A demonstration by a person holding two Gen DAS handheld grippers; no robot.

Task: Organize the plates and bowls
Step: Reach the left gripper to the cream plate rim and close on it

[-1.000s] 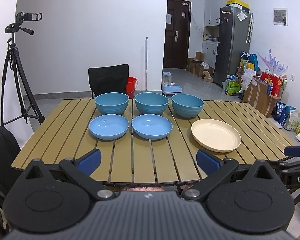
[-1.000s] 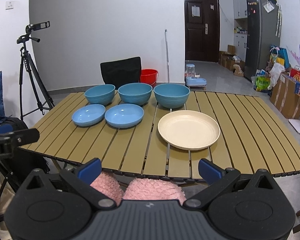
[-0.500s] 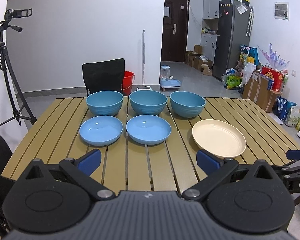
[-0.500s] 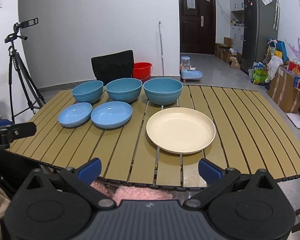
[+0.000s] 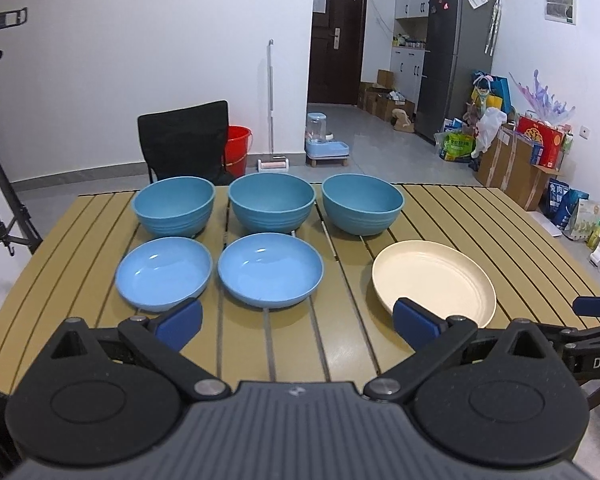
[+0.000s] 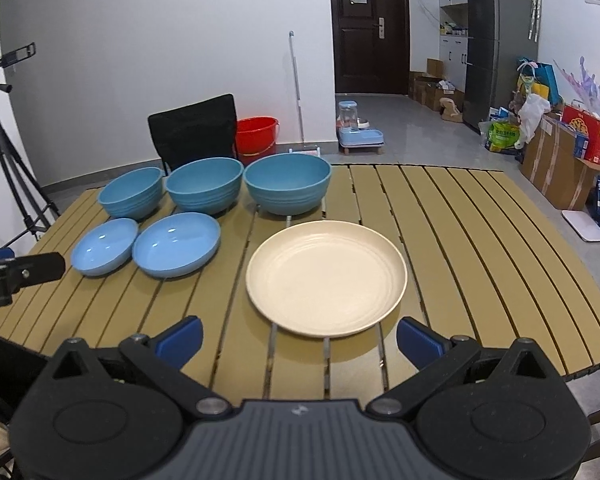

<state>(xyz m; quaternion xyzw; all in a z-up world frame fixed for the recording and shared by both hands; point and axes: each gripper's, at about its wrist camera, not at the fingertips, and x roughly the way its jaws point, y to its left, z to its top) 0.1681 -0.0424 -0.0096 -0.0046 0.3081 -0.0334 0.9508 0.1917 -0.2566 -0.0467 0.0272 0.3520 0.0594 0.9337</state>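
The left gripper is spread wide and empty over the near edge of the slatted table, its blue pads apart, one in front of a shallow blue dish. The right gripper is likewise wide open and empty, over the near edge just short of the cream plate. Two shallow blue dishes lie side by side left of the plate, apart from it. Behind them, along the far edge, three deep blue bowls stand upright in a row. A black chair stands beyond the far edge, a red bucket beside it.
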